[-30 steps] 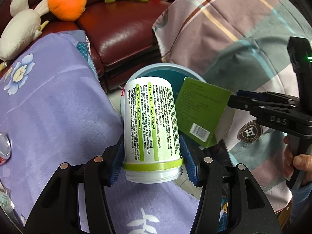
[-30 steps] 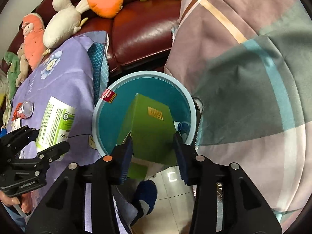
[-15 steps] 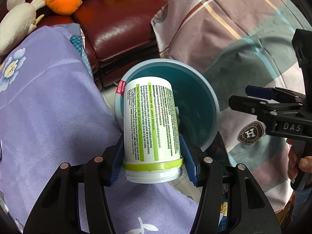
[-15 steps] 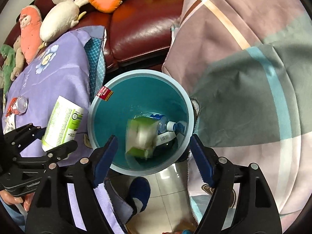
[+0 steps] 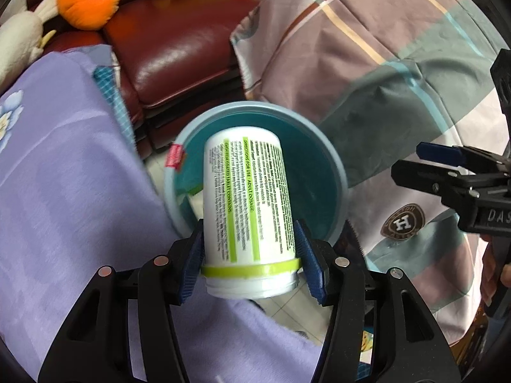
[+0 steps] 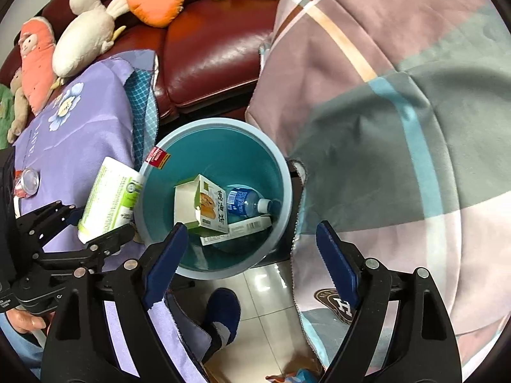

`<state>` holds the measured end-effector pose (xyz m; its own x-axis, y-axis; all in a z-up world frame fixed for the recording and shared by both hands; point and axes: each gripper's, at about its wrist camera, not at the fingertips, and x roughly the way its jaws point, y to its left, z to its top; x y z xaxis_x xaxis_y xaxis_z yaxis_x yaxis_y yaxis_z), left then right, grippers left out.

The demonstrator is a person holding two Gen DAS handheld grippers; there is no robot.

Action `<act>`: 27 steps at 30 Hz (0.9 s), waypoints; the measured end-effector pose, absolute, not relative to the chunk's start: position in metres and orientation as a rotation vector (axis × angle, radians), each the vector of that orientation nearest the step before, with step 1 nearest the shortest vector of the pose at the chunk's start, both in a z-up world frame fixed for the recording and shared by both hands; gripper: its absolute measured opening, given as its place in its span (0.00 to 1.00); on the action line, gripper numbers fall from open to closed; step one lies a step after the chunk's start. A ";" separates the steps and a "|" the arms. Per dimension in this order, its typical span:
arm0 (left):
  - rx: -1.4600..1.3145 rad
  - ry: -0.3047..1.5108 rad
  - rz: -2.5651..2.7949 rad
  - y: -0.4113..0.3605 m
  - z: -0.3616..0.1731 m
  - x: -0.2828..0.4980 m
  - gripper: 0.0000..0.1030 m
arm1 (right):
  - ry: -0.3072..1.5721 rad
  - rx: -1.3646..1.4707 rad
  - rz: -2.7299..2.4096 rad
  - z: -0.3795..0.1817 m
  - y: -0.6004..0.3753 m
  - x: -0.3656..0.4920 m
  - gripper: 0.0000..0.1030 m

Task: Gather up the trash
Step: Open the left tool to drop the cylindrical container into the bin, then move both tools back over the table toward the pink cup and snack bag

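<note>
My left gripper (image 5: 249,255) is shut on a white and green supplement jar (image 5: 247,204) and holds it over the near rim of a teal trash bin (image 5: 335,166). In the right wrist view the jar (image 6: 110,198) sits just left of the bin (image 6: 284,172). My right gripper (image 6: 252,255) is open and empty above the bin's near edge. Inside the bin lie a green and white food box (image 6: 204,204), a blue-labelled plastic bottle (image 6: 246,204) and a flat white carton (image 6: 239,229).
A purple flowered cloth (image 6: 80,121) covers the surface at left, with a drink can (image 6: 28,180) on it. A plaid blanket (image 6: 399,111) lies at right, a red leather sofa (image 6: 207,48) with plush toys behind. A blue slipper (image 6: 223,312) is on the floor tiles.
My right gripper opened and the green box fell into the bin, where it now lies. My left gripper carried the jar toward the bin, over its rim.
</note>
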<state>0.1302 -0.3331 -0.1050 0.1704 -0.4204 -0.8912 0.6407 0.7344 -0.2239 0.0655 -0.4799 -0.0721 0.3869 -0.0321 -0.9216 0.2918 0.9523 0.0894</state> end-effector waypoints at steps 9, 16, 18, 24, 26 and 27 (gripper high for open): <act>0.216 1.160 -0.766 -0.331 -0.104 0.128 0.78 | 1.172 0.250 -0.240 -0.073 -0.482 0.067 0.77; 0.189 1.146 -0.723 -0.304 -0.096 0.127 0.85 | 1.185 0.240 -0.229 -0.069 -0.469 0.067 0.81; 0.176 1.142 -0.715 -0.294 -0.091 0.126 0.85 | 1.179 0.237 -0.224 -0.062 -0.461 0.064 0.81; 0.150 1.108 -0.680 -0.254 -0.072 0.116 0.85 | 1.151 0.215 -0.203 -0.040 -0.434 0.057 0.82; 0.139 1.091 -0.662 -0.237 -0.063 0.112 0.85 | 1.141 0.201 -0.187 -0.033 -0.420 0.056 0.82; 0.133 1.084 -0.652 -0.229 -0.059 0.110 0.85 | 1.137 0.194 -0.178 -0.030 -0.413 0.055 0.82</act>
<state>0.1099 -0.2287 -0.0595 0.3021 -0.4272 -0.8522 0.5529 0.8068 -0.2084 0.0554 -0.4134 -0.0297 0.4096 -0.0421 -0.9113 0.2387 0.9691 0.0625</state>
